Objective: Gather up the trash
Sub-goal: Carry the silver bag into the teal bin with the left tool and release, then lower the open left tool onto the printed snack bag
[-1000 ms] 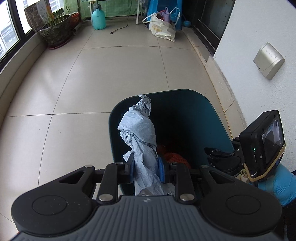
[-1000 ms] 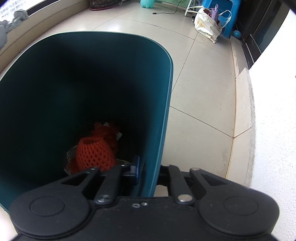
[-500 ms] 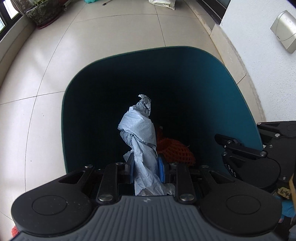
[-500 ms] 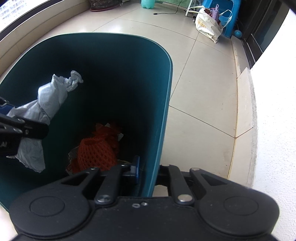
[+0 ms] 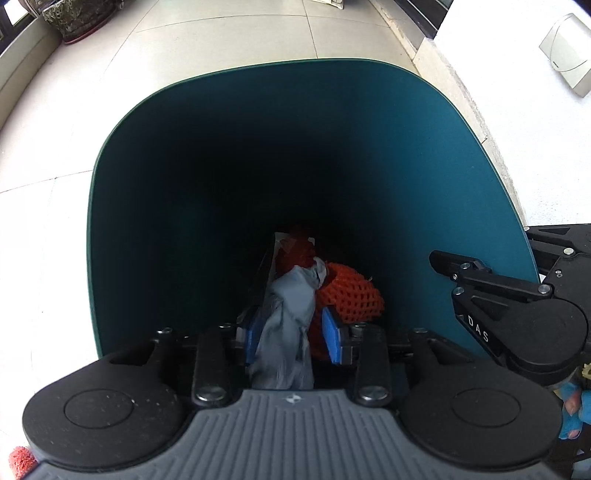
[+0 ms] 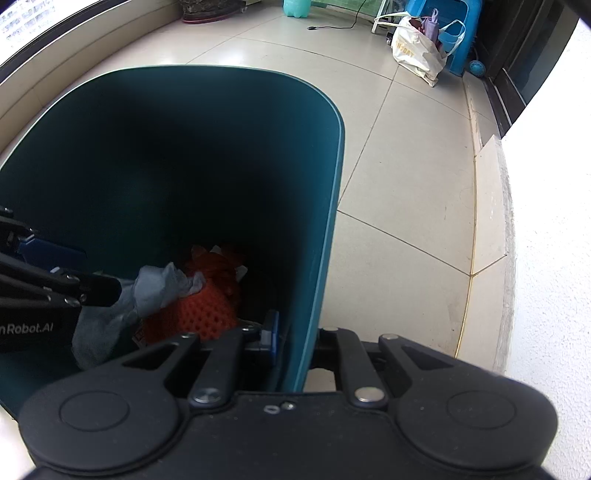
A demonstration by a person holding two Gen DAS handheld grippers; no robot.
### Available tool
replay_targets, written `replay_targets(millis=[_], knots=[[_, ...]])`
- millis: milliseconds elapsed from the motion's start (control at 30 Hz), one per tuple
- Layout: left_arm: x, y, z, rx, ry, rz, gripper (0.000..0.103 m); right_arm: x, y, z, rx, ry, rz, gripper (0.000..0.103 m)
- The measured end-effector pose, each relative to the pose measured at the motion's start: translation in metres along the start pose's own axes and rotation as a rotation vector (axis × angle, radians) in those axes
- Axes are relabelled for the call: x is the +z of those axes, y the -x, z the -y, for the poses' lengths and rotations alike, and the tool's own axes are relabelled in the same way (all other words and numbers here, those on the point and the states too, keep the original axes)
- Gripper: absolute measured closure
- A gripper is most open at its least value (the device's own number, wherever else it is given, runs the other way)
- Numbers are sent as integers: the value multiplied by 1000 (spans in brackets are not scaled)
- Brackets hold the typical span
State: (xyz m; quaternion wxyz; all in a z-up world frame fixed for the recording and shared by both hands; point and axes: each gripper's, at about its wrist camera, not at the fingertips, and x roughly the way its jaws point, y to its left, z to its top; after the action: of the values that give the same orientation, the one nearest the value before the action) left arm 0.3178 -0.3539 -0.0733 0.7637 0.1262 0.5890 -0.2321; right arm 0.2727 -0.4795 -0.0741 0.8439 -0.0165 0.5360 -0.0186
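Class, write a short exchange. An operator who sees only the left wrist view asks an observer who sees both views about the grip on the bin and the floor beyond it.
Operator: I see only part of the other gripper at the rim. How does it hold the bin?
Observer: The right gripper is shut on the wall of the bin, with one finger inside and one outside.
Operator: What stands on the floor beyond the bin?
Observer: A white tote bag leans by a blue stool, and a dark cable lies on the tiles.
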Motion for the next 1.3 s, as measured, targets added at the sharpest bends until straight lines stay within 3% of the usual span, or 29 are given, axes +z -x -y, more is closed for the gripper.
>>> replay_targets(millis=[67,233,433,667,833,1067,1300], knots=[[-2,5,-1,-8,5,26,37,0,0,0,-1,3,-1,92],[-8,27,-6,-52,-3,57,37,1,-1,0,-2,4,-2,92],[-23,68,-15,-51,-18,125,37,0,-2,-1,-5,7,-2,92],[-39,106,-41,-68,24,188,37,-1,-2,-5,-11,13,-2,92],[-62,125,-75,-29,84,214,37,-1,-2,-5,-10,15,-3,92],[-92,113,-127,56,173,195,29,-1,-2,-10,-26,28,-6,91],[-113,52,-172,104,265,127,29,0,-3,-15,-42,36,-9,91]])
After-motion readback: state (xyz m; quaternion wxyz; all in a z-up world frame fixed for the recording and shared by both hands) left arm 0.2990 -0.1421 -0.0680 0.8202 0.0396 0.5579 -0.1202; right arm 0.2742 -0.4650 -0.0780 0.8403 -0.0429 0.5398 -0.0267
